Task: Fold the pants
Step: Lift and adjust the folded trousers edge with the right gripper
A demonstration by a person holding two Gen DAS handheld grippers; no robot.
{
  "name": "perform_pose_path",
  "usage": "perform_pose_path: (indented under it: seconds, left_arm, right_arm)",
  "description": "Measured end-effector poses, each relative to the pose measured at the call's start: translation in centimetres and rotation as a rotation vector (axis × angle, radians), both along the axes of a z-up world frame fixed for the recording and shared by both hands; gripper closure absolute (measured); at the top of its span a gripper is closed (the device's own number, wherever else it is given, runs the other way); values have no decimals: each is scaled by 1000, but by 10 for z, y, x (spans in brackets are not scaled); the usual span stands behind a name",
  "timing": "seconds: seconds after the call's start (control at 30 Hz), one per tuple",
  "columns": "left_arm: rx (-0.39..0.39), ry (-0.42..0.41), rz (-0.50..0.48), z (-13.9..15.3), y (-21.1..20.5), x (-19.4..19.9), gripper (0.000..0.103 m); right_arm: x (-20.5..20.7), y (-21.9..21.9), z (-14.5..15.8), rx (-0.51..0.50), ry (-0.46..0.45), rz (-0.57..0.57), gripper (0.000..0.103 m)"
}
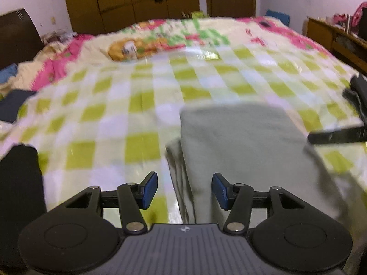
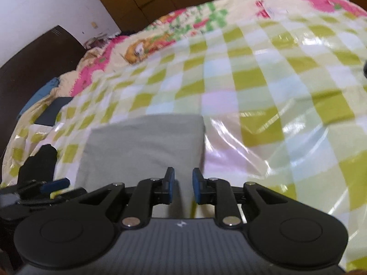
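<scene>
On the bed, from the left wrist view, the pants (image 1: 240, 142) lie folded into a grey rectangle on the checked sheet (image 1: 110, 105), just ahead and right of the left gripper (image 1: 184, 189). Its jaws stand wide apart with nothing between them; the right pad (image 1: 220, 190) sits over the pants' near left edge, and I can't tell whether it touches. There's a looser layer (image 1: 176, 160) sticking out along that left side, so the stack isn't perfectly lined up. The right gripper (image 1: 337, 135) pokes in from the right, at the pants' far right edge.

Right wrist view: the right gripper (image 2: 183, 184) has a narrow gap between its pads, nothing in it as far as I can see, hovering over the pants' (image 2: 142, 146) near right corner. The left gripper (image 2: 45, 185) shows at the left edge.

What could go wrong, I reckon: the sheet looks glossy and slick, so a sideways nudge could slide the whole bundle or drag the top layer off and undo the fold. The sticking-out layer could also catch on a pad.

Containers: none in sight, just a wardrobe (image 1: 130, 0) at the back, doors closed.
</scene>
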State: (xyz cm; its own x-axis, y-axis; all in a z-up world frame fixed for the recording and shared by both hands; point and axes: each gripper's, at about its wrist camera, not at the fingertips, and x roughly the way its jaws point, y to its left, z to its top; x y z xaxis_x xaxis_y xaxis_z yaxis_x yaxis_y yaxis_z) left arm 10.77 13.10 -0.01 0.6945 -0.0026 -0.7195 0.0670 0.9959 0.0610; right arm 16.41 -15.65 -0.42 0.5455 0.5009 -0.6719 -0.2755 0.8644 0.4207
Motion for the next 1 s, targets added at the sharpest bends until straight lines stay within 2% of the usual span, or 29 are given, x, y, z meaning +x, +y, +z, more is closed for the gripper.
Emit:
perform_pose_path:
  seconds: [0.1,0.2,0.33,0.4,0.5,0.6,0.7,0.8,1.0]
  left_arm:
    - [23,-43,-6,6,-11,18,38]
    - [41,-61,-13,0,-20,41,38]
    - [53,-5,3,-24,-17,67,38]
    - [52,29,14,-38,-12,75,33]
    - [-6,50,32,-48,-1,78,27]
    - [-42,40,57,-45,5,79,26]
    - [9,-26,45,-34,-1,72,26]
    - [7,-62,49,-26,-1,70,26]
    - [0,-17,101,-39,10,75,25]
  right_arm:
    - [10,12,-2,-7,-1,24,83]
    - [22,21,-5,-11,4,40,82]
    - [37,27,-14,-18,9,35,81]
    - [45,31,-21,-39,22,36,79]
    - [52,37,-33,-70,38,46,80]
    - [53,40,-36,-79,44,42,80]
    - [52,41,-27,-75,14,44,78]
    - [58,47,-22,-85,0,47,78]
    - [78,59,-26,-101,34,25,75]
